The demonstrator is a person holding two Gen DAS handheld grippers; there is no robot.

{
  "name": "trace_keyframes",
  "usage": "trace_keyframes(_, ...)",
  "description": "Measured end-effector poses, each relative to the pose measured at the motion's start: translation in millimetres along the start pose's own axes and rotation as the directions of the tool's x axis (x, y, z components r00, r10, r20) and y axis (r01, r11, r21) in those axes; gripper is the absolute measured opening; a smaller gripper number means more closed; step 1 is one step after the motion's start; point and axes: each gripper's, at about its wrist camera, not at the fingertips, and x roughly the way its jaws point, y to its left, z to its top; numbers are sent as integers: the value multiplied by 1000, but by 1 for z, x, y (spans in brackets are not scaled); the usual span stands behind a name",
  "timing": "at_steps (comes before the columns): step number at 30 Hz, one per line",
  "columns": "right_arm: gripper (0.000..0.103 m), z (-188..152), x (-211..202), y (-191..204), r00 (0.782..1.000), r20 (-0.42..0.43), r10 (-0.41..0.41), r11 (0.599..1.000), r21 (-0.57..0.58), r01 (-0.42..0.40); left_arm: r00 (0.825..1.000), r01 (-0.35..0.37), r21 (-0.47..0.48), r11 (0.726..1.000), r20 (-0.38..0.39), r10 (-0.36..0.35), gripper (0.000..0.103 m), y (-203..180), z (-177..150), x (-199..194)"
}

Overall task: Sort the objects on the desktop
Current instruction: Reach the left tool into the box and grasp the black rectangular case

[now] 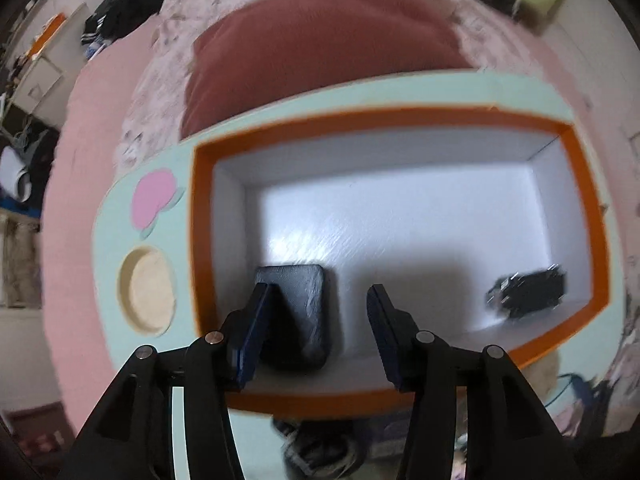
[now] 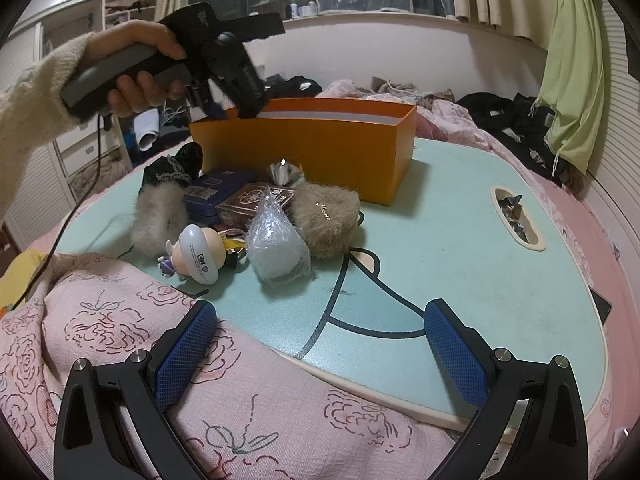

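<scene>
Dropping-off step, judged from the left gripper (image 1: 320, 320) poised over the orange box (image 1: 588, 216), fingers released, nothing pinched. Inside: a black pouch (image 1: 304, 312) at six o'clock, a small dark item (image 1: 528, 292) at four o'clock. Right gripper (image 2: 320, 344) spread wide, empty, low over the counter (image 2: 460, 248). Next, likely: lifting clear, fetching from the pile (image 2: 240, 220) at ten o'clock.

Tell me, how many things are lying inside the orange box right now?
2. A flat black rectangular case lies on the white floor of the orange cardboard box, below the left tool. A small blurred black object sits near the right wall. The near edge is partly hidden.
</scene>
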Motion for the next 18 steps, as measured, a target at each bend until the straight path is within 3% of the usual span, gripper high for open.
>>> trace_keyframes(2,103,0,0,0,1000,-1,0,1000,0,0,991,129,-6,992,31,-129,50,2,1,1)
trace_keyframes(3,103,0,0,0,1000,-1,0,1000,0,0,975,218,-19,976,41,-217,49,6,1,2)
trace_keyframes(5,103,-1,0,1,1000,0,0,1000,1,0,963,261,-37,965,76,-257,49,10,1,-1)
trace_keyframes(9,103,-1,0,1,1000,0,0,1000,1,0,980,121,-23,992,160,-116,49,8,-5,-12)
trace_keyframes(18,103,-1,0,1,1000,1,1,1000,0,-1,999,23,77,997,-29,-21,53,-20,6,22)
